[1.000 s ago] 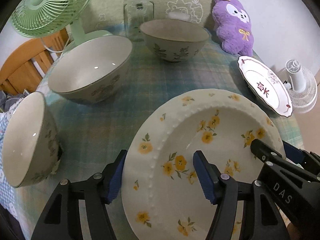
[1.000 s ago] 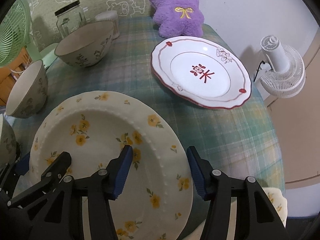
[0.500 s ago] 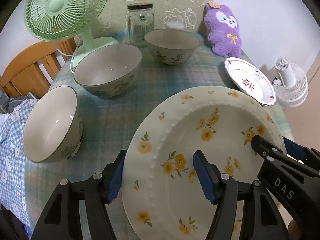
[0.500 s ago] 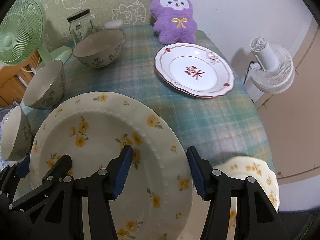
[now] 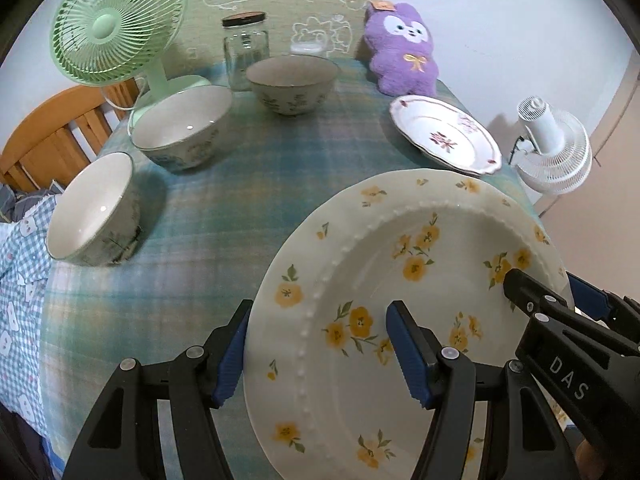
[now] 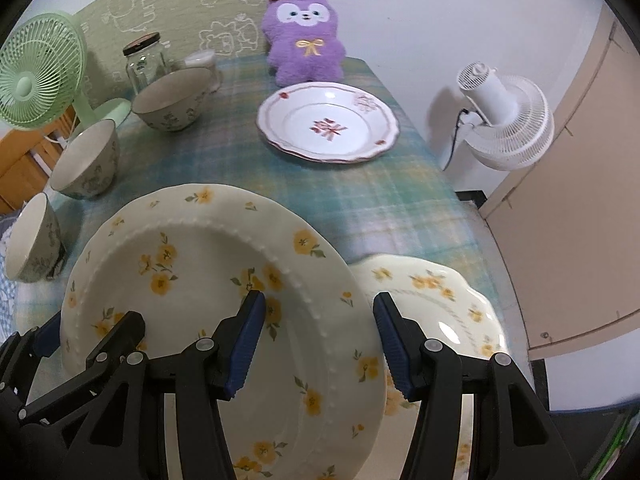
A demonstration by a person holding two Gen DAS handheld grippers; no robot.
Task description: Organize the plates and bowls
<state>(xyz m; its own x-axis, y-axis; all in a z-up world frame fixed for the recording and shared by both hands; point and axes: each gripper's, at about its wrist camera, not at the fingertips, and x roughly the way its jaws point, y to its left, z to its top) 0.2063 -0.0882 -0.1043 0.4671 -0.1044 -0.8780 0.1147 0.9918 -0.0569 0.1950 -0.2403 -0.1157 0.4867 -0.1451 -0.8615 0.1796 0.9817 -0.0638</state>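
Yellow-flowered plate (image 5: 400, 280) is gripped at opposite rims by left gripper (image 5: 320, 344) and right gripper (image 6: 318, 340), jaws partly closed, held above checked tablecloth (image 5: 240, 184) (second flowered plate (image 6: 440, 300) underneath). Beyond: three bowls (image 5: 182, 128), red-trimmed plate (image 6: 328, 126).

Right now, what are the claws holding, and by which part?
Both hold the yellow-flowered plate by its rim: left claw on one side, right claw on the opposite side.
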